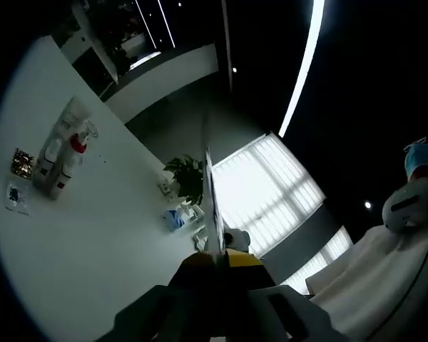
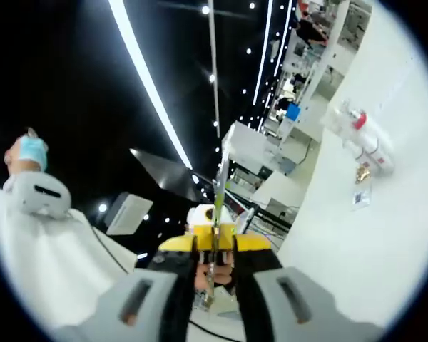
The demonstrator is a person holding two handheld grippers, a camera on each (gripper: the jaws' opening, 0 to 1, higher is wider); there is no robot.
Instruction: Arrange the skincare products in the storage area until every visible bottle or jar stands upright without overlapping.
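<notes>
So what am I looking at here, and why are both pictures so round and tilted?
A person holds a hand-held claw in each hand, each carrying a fisheye camera. The left gripper view looks along the left claw; the right gripper view looks along the right claw. Both claws look shut and hold nothing. Both are tilted, so the white table runs up one side of each picture. On it stand a few bottles, one with a red top, beside small packets. Ceiling lights streak overhead.
</notes>
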